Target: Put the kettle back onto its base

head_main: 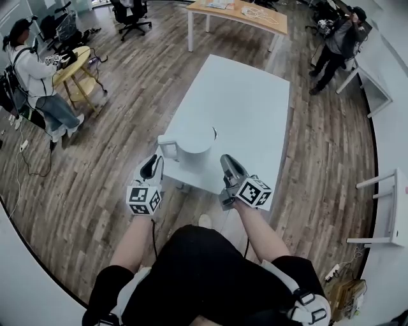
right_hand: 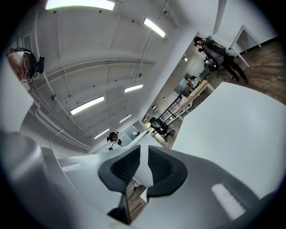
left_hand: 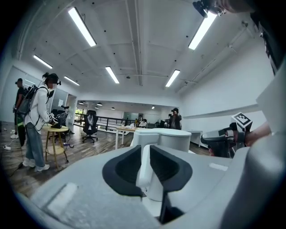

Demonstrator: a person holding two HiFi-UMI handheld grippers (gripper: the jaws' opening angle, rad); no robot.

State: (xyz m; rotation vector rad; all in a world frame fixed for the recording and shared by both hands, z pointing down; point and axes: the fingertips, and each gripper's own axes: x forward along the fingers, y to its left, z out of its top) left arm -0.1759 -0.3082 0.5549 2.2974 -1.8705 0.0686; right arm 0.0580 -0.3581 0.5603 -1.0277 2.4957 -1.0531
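Note:
A white kettle stands at the near left corner of the white table, its handle turned toward me. No separate base shows on the table. My left gripper meets that handle. In the left gripper view the handle fills the gap between the black pads, which lie against it on both sides, and the kettle body rises behind. My right gripper hovers just right of the kettle by the table's near edge. Its jaws stand slightly apart with nothing between them.
A person stands at a round yellow table at far left. Another person is at the far right, beyond a wooden table. A white rack stands to the right. Wood floor surrounds the table.

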